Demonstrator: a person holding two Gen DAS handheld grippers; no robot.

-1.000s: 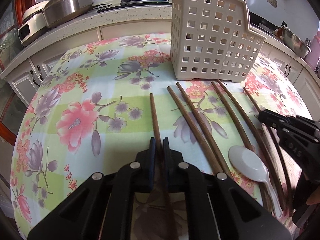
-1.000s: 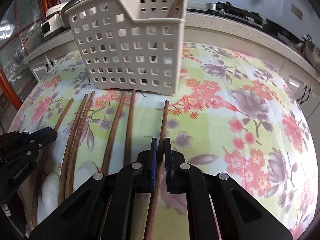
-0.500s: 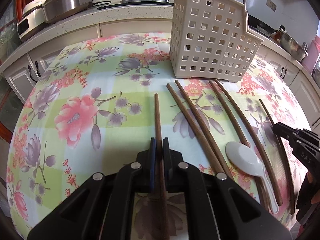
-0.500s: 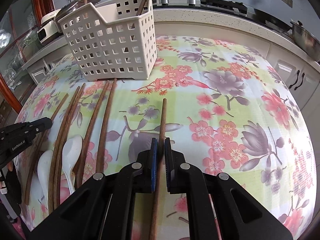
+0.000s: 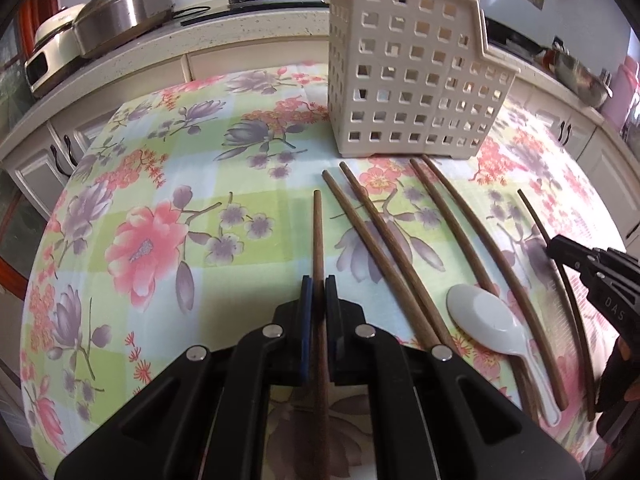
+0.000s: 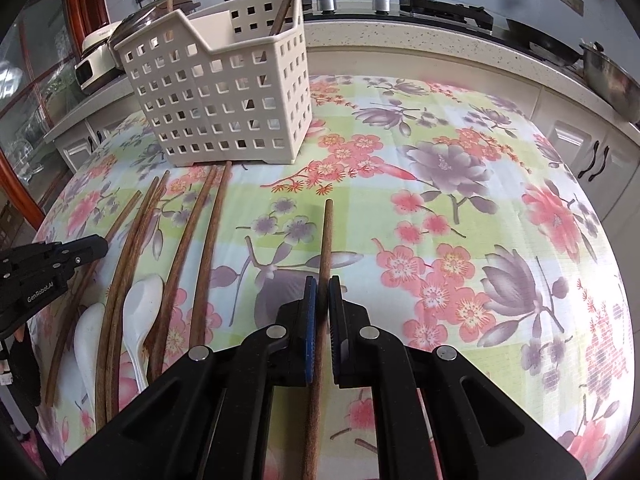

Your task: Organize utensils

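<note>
A chopstick (image 5: 318, 240) pinched in each claw (image 5: 319, 280).

Hidden ends and cropped edges

The held chopstick (image 5: 318, 240) vanished beneath the left gripper (image 5: 319, 284) body, its near end unseen. The right gripper (image 5: 600, 276) was cut off by the frame edge. Inside the basket (image 6: 224, 92), the lower parts of two standing chopsticks (image 6: 286, 0) were mostly screened by its perforated wall.
</note>
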